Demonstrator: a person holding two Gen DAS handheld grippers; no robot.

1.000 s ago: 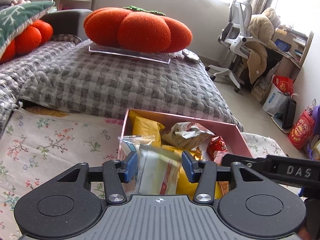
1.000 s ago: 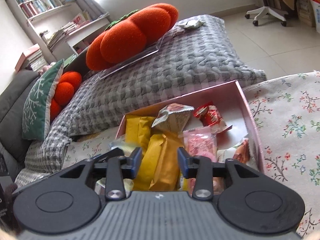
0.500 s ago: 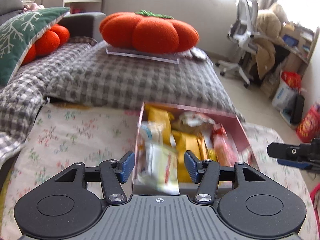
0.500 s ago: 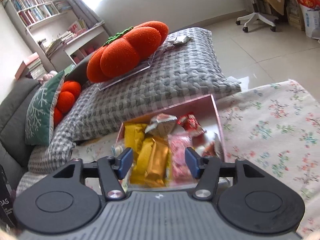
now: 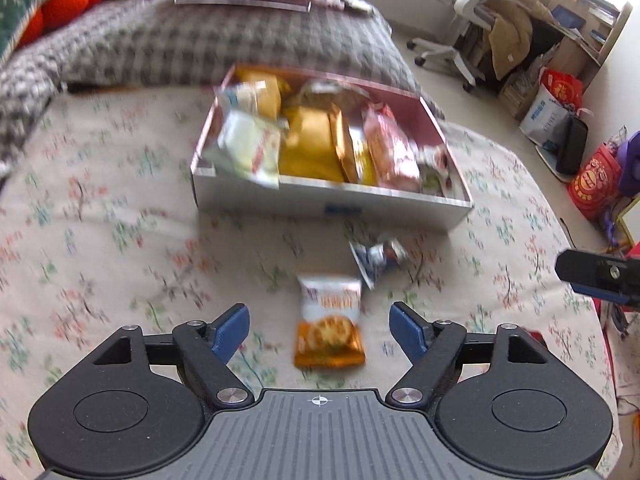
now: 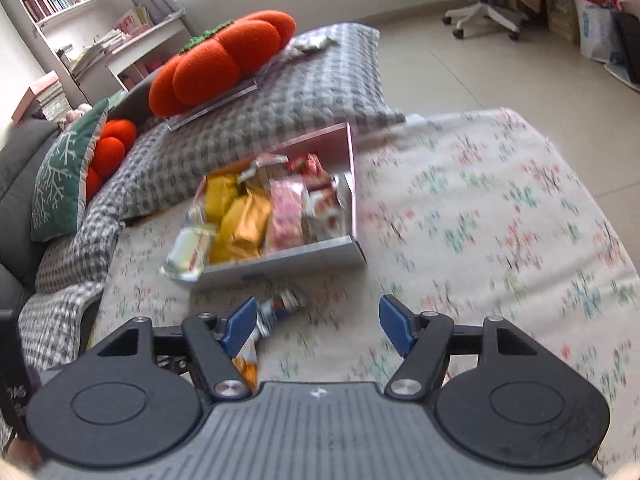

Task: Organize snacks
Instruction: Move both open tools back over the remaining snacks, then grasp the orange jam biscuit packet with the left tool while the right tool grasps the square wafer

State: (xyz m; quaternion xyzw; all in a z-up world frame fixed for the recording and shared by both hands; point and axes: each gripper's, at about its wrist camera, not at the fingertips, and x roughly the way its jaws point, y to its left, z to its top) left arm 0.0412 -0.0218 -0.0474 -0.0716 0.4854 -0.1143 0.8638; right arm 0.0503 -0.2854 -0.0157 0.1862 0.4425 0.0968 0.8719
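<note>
Surface: floral tablecloth [image 5: 100, 216] covers the table; both views are motion-blurred
Snack box: pink-lined box [image 5: 332, 196] sits on the cloth toward the far side, packed with wrapped snacks; yellow packets [image 5: 308, 144] in the middle, a pink packet [image 5: 388, 148] to their right, a white-green packet [image 5: 248, 144] at the left end, hanging over the near wall
Loose snacks: orange-and-white cracker packet [image 5: 329, 322] lies flat on the cloth in front of the box; a crumpled blue-silver wrapper [image 5: 376, 258] lies between it and the box, just beside the packet
Left gripper: left gripper [image 5: 320, 330] hovers over the cloth with its blue pads spread wide; the cracker packet lies in the gap between them, touching neither; nothing is held
Right gripper: right gripper [image 6: 318, 326] is likewise spread wide and holds nothing; in its view the blue-silver wrapper [image 6: 280, 308] lies just past its left fingertip, and the cracker packet is mostly hidden behind that finger; the box [image 6: 288, 256] lies farther ahead and left
Beyond: grey checked blanket [image 6: 280, 96] carries an orange pumpkin cushion [image 6: 224, 64] on a clear board; a green pillow [image 6: 64, 172] rests at the left; an office chair [image 5: 468, 12] stands on the tiled floor
</note>
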